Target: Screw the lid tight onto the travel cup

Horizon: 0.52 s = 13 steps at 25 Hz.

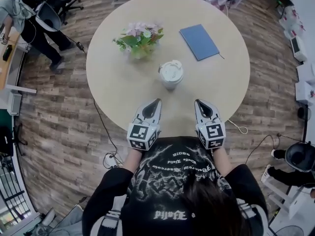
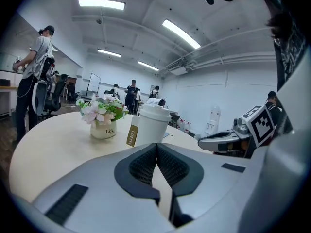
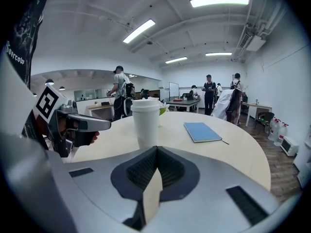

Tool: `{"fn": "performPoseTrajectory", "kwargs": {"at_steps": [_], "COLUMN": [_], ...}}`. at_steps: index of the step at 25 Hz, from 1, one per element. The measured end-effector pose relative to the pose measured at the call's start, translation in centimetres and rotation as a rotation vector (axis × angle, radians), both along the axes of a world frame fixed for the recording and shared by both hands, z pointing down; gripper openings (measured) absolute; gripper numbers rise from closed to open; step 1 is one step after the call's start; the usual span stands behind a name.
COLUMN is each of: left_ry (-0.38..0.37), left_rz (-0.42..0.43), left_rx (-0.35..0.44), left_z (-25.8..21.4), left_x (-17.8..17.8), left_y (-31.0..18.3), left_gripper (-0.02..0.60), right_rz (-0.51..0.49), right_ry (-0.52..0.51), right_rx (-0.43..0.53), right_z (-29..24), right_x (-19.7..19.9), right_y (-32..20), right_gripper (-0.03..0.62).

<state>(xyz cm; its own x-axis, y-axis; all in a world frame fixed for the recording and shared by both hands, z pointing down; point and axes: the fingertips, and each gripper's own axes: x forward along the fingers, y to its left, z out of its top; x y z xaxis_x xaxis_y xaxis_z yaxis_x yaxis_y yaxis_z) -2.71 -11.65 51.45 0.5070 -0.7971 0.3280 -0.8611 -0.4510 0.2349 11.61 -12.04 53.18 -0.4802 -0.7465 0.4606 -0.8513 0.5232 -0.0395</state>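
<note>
Head view, cup (image 1: 171, 74) beyond left claw (image 1: 156, 102), apart

A flower pot (image 1: 139, 41) and blue notebook (image 1: 199, 42) sit apart on the round table (image 1: 113, 92); a person (image 1: 30, 27) stands nearby.

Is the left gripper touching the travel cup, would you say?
Apart. The head view shows bare table between the left gripper and the travel cup.

A white travel cup (image 1: 171, 85) is seen standing upright near the middle of the round tabletop (image 1: 113, 92), its white lid (image 1: 171, 72) seated on top.
</note>
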Motion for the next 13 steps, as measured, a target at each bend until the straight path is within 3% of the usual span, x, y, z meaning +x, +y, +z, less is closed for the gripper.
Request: {"fn": "performPoseTrajectory", "kwargs": {"at_steps": [13], "left_ry": [0.005], "left_rz": [-0.022], "left_rx": [0.012], "left_z": [-0.49], "left_x": [-0.42], "left_y": [-0.45], "left_gripper": [0.021], "right_rz": [-0.009], "right_ry": [0.038], "right_rx": [0.006], "right_z": [-0.09], "right_x": [0.25], "right_y": [0.18], "right_gripper": [0.005]}}
